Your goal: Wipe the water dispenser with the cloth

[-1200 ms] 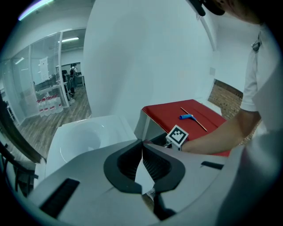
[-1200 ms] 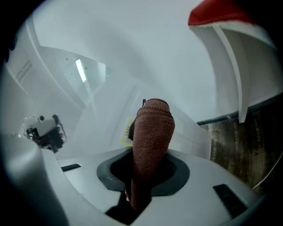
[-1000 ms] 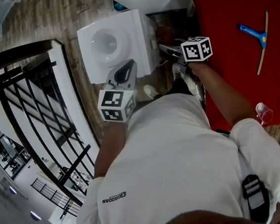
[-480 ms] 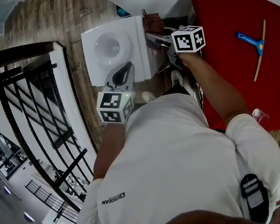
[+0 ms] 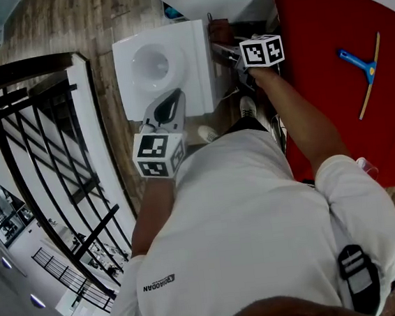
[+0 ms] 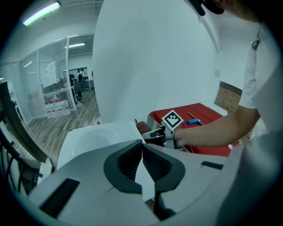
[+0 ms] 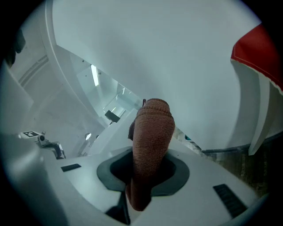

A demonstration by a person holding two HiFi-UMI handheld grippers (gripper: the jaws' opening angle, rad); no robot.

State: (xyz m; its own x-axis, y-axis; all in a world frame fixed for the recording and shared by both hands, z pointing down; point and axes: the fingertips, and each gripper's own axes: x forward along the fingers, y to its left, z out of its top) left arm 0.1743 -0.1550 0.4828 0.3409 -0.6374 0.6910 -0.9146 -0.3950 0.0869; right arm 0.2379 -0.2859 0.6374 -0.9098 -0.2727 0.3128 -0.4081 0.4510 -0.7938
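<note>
Cloth [image 7: 152, 128] – brown and knitted – is clamped between the jaws of the right claw [image 7: 148, 154], its rounded end sticking out well beyond the tips. In the head view the cloth is held at the far right edge of the white water dispenser [image 5: 156, 63]; whether it touches the casing cannot be told. The left claw [image 6: 142, 148] is held over the near edge of the dispenser's top, its jaws brought together at the tips with nothing between them. To the right, a blue squeegee [image 5: 357, 62] is seen lying on a red worktop [image 5: 325, 35].
</note>
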